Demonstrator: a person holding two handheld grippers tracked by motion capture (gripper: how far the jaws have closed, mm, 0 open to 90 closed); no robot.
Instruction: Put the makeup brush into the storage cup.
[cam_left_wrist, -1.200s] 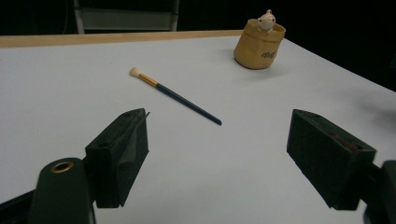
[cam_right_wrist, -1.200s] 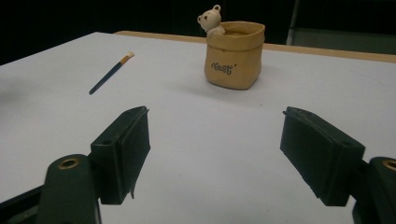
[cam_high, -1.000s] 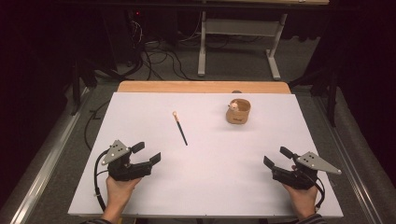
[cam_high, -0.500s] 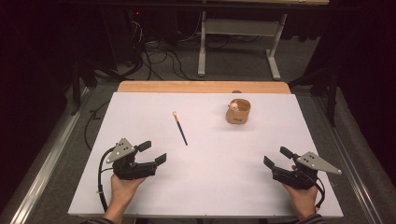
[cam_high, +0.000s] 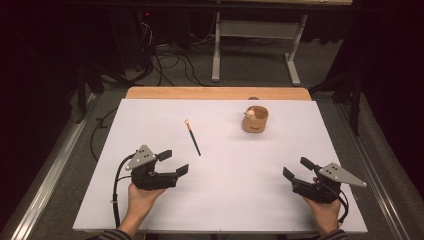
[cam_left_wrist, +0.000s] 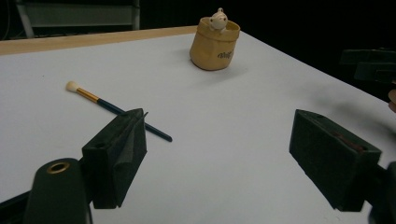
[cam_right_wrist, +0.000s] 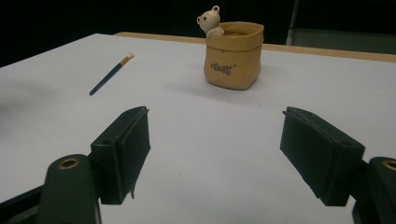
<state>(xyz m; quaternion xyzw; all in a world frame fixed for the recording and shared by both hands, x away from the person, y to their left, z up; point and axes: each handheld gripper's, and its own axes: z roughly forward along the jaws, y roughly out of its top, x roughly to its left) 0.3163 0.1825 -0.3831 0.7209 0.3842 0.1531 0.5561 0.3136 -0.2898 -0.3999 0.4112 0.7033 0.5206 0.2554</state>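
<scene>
Centrally, a blue-handled brush (cam_high: 193, 136) lies beside a tan pot (cam_high: 255, 119).

I see a thin dark-blue-handled brush with a pale tip (cam_high: 193, 136) lying flat mid-table, tip pointing away. Well right of it, a tan pot with a small bear figure at its rim (cam_high: 255, 120) stands upright.

Seen past the right gripper (cam_right_wrist: 215, 156), its two black fingers (cam_right_wrist: 122, 151) spread wide and empty above a white counter (cam_right_wrist: 196, 140). Ahead, a tan sack-shaped pot (cam_right_wrist: 232, 56) with a small bear figure (cam_right_wrist: 209, 22) at its rim; well apart to its left, a blue-handled brush (cam_right_wrist: 111, 73) lying flat.
</scene>
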